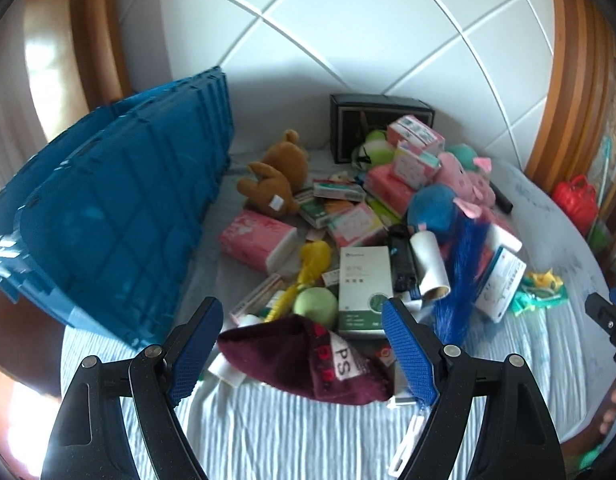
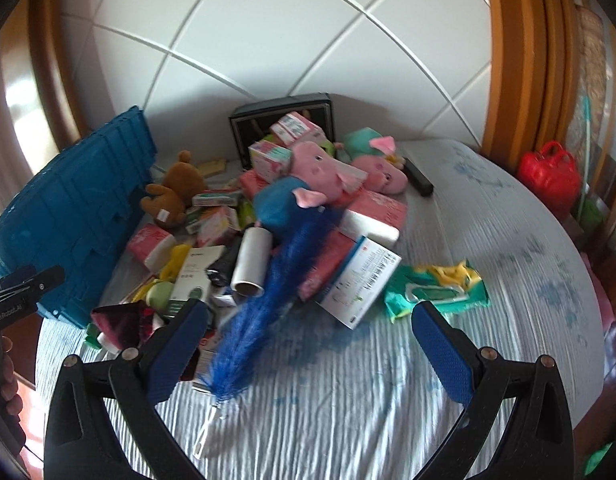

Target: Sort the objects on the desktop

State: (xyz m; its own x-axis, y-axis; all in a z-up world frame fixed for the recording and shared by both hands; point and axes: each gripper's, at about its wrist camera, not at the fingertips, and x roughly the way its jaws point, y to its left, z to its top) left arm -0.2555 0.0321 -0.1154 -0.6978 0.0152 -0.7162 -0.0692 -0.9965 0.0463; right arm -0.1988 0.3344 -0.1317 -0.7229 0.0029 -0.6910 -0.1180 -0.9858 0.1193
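Note:
A heap of objects lies on a striped cloth: a maroon cloth item [image 1: 308, 356], a white-green box [image 1: 364, 284], a green ball [image 1: 316, 304], a blue feather duster [image 2: 267, 300], a lint roller [image 2: 251, 264], pink tissue packs [image 1: 255, 240], a brown teddy [image 1: 271, 180] and pink plush pigs [image 2: 328, 172]. My left gripper [image 1: 303, 356] is open, its jaws on either side of the maroon cloth. My right gripper [image 2: 308, 348] is open and empty above the cloth, just right of the duster.
A blue plastic crate [image 1: 119, 216] stands tilted at the left. A black box [image 1: 372, 124] sits at the back by the white wall. A green wipes pack [image 2: 436, 288] lies to the right. A red bag [image 2: 548, 176] is beyond the right edge.

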